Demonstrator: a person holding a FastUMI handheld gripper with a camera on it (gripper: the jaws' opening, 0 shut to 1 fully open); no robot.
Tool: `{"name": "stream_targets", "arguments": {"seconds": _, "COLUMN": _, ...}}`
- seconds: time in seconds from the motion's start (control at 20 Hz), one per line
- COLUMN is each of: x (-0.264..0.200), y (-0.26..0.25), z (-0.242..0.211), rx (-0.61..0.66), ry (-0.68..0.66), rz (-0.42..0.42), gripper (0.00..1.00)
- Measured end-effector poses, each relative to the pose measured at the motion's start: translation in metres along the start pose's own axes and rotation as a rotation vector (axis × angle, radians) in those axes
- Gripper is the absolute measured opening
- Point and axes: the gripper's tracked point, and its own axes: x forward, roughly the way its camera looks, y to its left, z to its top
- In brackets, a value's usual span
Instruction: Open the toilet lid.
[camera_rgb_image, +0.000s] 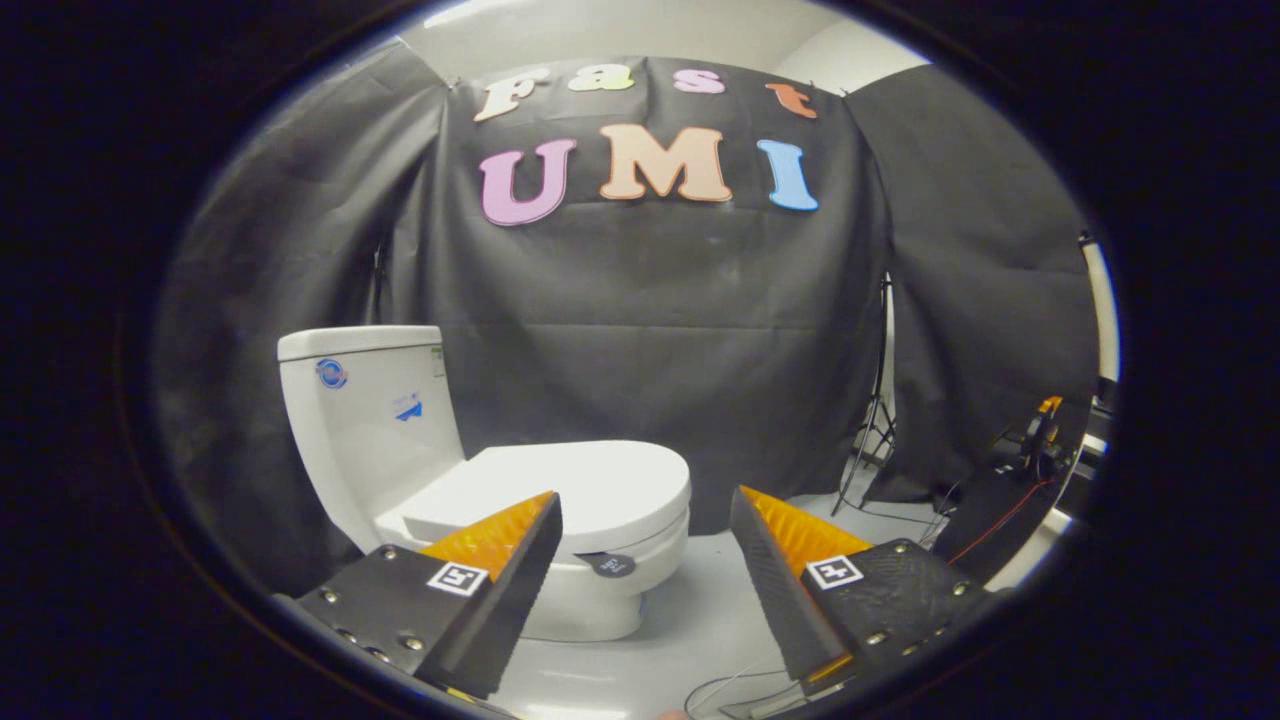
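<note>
- Both fingers of the gripper (645, 515) are spread wide apart and hold nothing; between them I see the front of the toilet and bare floor.
- Beyond the fingers stands the toilet (420, 480), and its lid (570, 490) lies flat and shut on the seat. The lid's front edge is just ahead of the left finger, the tank (365, 420) is behind it, near the black cloth wall (650, 330).
- I judge the step in hand is the approach, and the lid is not yet touched.
- To do it well, the gripper should come lower and more to the left, so one finger can slide under the front lip of the lid, then lift in an arc toward the tank. A push from the side would probably slip on the smooth plastic.
- A small dark round tag (611, 566) sits at the front under the lid; the finger should not catch it.
- The floor (700, 610) is pale and glossy, with thin cables (730, 685) near the right finger.
- A light stand (878, 420) is at the right, well apart from the toilet.
</note>
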Motion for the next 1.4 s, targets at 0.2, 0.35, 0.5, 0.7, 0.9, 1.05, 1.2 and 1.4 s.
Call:
{"name": "stream_targets", "arguments": {"seconds": 0.2, "x": 0.024, "y": 0.008, "z": -0.017, "rx": 0.035, "ry": 0.093, "rz": 0.001, "gripper": 1.0}}
{"name": "stream_targets", "arguments": {"seconds": 0.35, "x": 0.041, "y": 0.022, "z": -0.035, "rx": 0.131, "ry": 0.201, "rz": 0.019, "gripper": 1.0}}
{"name": "stream_targets", "arguments": {"seconds": 0.5, "x": 0.061, "y": 0.029, "z": -0.045, "rx": 0.184, "ry": 0.262, "rz": 0.006, "gripper": 1.0}}
{"name": "stream_targets", "arguments": {"seconds": 0.7, "x": 0.079, "y": 0.034, "z": -0.065, "rx": 0.284, "ry": 0.353, "rz": 0.0, "gripper": 1.0}}
{"name": "stream_targets", "arguments": {"seconds": 0.9, "x": 0.093, "y": 0.043, "z": -0.089, "rx": 0.368, "ry": 0.441, "rz": -0.002, "gripper": 1.0}}
{"name": "stream_targets", "arguments": {"seconds": 1.05, "x": 0.102, "y": 0.04, "z": -0.107, "rx": 0.418, "ry": 0.505, "rz": -0.018, "gripper": 0.99}}
{"name": "stream_targets", "arguments": {"seconds": 1.2, "x": 0.106, "y": 0.036, "z": -0.131, "rx": 0.532, "ry": 0.586, "rz": -0.044, "gripper": 0.99}}
{"name": "stream_targets", "arguments": {"seconds": 1.4, "x": 0.105, "y": 0.034, "z": -0.159, "rx": 0.665, "ry": 0.685, "rz": -0.078, "gripper": 0.9}}
